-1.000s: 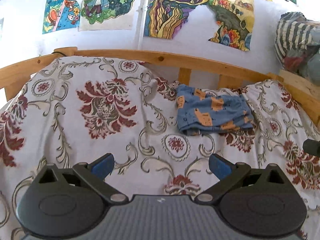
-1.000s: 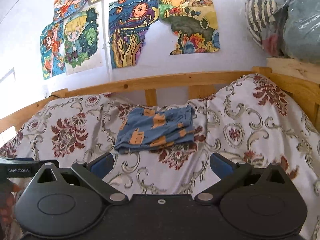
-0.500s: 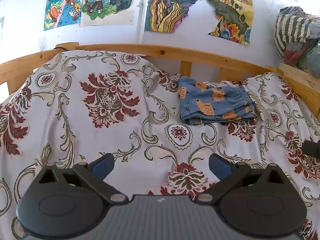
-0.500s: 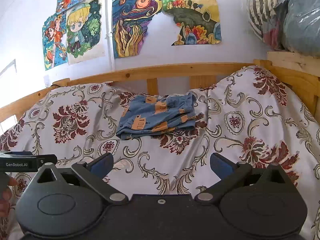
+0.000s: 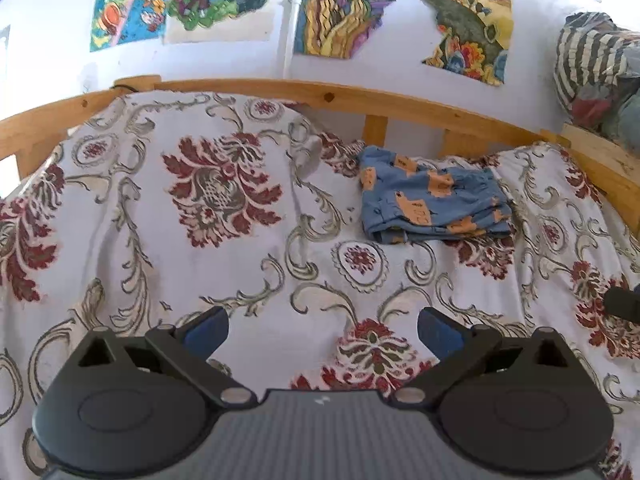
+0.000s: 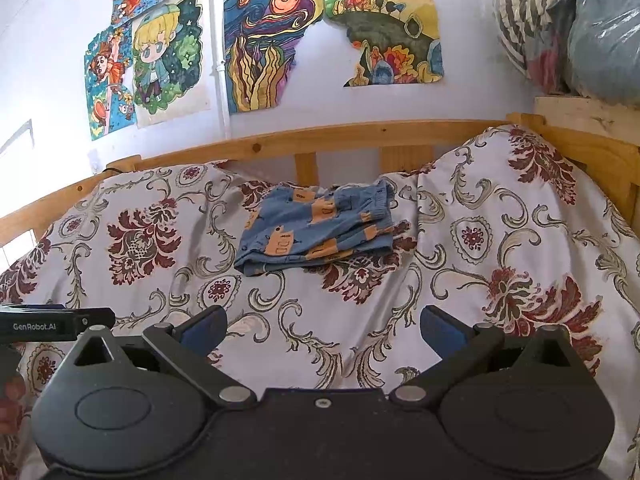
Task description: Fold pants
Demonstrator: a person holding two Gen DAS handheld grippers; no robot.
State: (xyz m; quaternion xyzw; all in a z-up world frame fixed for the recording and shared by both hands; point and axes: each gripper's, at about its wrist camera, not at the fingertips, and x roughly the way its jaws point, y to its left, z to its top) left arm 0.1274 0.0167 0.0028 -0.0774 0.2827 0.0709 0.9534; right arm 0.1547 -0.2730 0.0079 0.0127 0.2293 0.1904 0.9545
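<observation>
Nearest the lens, the left gripper (image 5: 323, 330) hangs over the floral bedspread (image 5: 152, 248) with its blue-padded fingers (image 5: 206, 330) spread wide and nothing between them. The right gripper (image 6: 323, 330) is likewise released, its jaws parted over bare cloth, empty. At the left edge of the right wrist view, a black bar printed with white lettering juts in, part of the left gripper's body.

Beyond both tools, well apart from them, the pants (image 5: 434, 204) lie on the bedspread as a compact folded bundle, blue with orange patches, layered edges showing along the near side. They sit close to the wooden bed rail (image 5: 360, 100), in a dip between two raised mounds of the bedspread.

Behind the rail, coloured drawings (image 6: 260, 52) are stuck to the white wall. To the right of the pants, past the rail's corner, a striped bundle of cloth (image 5: 588, 56) rests on a wooden ledge.
</observation>
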